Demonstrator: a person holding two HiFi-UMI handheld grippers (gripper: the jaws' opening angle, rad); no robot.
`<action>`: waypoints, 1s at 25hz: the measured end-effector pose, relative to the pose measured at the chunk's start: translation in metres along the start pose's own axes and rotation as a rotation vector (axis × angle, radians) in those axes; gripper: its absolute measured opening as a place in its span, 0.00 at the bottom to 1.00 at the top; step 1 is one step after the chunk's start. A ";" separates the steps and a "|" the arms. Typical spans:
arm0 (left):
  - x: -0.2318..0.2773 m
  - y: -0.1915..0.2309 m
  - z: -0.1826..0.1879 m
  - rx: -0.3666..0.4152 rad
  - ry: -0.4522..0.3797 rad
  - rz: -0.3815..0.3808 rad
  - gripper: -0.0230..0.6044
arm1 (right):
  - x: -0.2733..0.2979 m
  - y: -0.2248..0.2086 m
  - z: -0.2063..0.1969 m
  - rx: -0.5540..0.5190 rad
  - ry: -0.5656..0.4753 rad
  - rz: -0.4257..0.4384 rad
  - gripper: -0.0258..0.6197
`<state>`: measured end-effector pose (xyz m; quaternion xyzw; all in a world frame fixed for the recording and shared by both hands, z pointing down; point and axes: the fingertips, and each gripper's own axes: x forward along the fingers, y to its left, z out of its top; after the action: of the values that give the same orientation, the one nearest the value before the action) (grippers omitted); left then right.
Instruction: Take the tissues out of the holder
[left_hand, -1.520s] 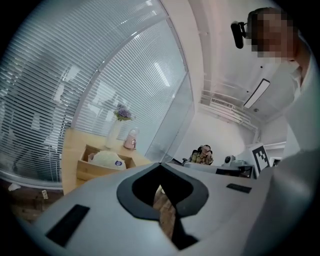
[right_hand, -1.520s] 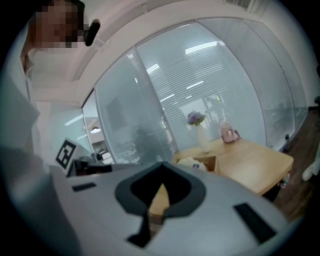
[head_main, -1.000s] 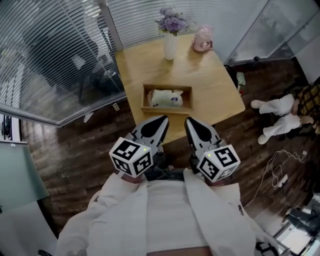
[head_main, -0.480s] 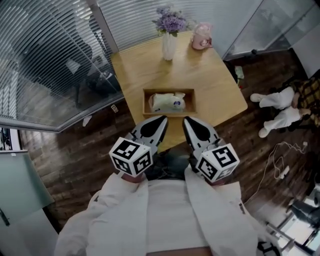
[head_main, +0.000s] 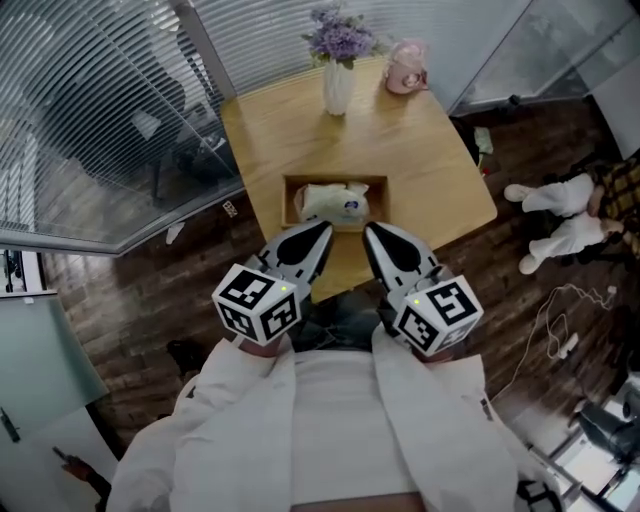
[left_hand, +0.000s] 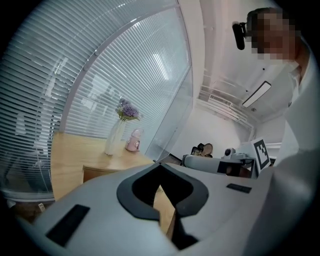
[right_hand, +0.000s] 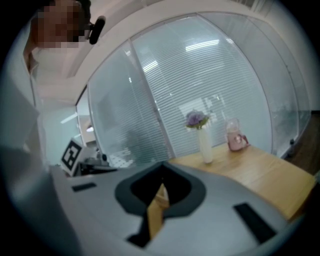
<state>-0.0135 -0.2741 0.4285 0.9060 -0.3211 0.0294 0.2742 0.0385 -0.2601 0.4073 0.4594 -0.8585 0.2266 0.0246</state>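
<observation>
1. Tissues (head_main: 333, 203): a soft white pack lies inside the open wooden holder (head_main: 335, 180). The holder sits on the wooden worktop (head_main: 420, 150), on the half nearer the person.
2. The left gripper (head_main: 320, 232) hangs in the air on the person's side of the holder, with its tip pointed toward the holder's near wall. In the left gripper view its fingers (left_hand: 90, 210) are together, with only a thin slit between them and nothing held.
3. The right gripper (head_main: 370, 234) hangs beside it in the same way. In the right gripper view its fingers (right_hand: 235, 200) are likewise closed together on nothing, and a sliver of worktop shows through the slit.
4. The two grippers are side by side and apart from each other, with their tips angled slightly inward. Both gripper views show the tips clear of the holder and the tissues.
5. At the far end of the worktop stands a white vase (head_main: 337, 88) of purple flowers (head_main: 338, 40). A small pink object (head_main: 405, 68) stands just to its right, well apart from the holder.
6. The person's white sleeves (head_main: 240, 400) run up to the marker cubes (head_main: 258, 303).
7. Glass walls with slatted blinds (head_main: 100, 120) enclose the worktop's far and left sides. On the dark wood floor (head_main: 150, 300) to the right, another person's legs (head_main: 555, 215) in white are in view.
</observation>
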 end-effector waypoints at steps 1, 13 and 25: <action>0.000 0.001 0.001 -0.004 -0.001 0.005 0.05 | 0.001 -0.002 0.000 0.000 0.003 0.002 0.06; 0.006 0.008 -0.002 -0.016 0.036 0.020 0.05 | 0.005 -0.008 0.001 0.009 0.030 0.024 0.06; 0.001 0.020 -0.003 -0.015 0.014 0.030 0.05 | 0.004 -0.008 -0.015 0.036 0.056 0.020 0.06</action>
<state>-0.0243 -0.2857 0.4407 0.8988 -0.3330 0.0373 0.2826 0.0400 -0.2611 0.4249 0.4444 -0.8579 0.2552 0.0381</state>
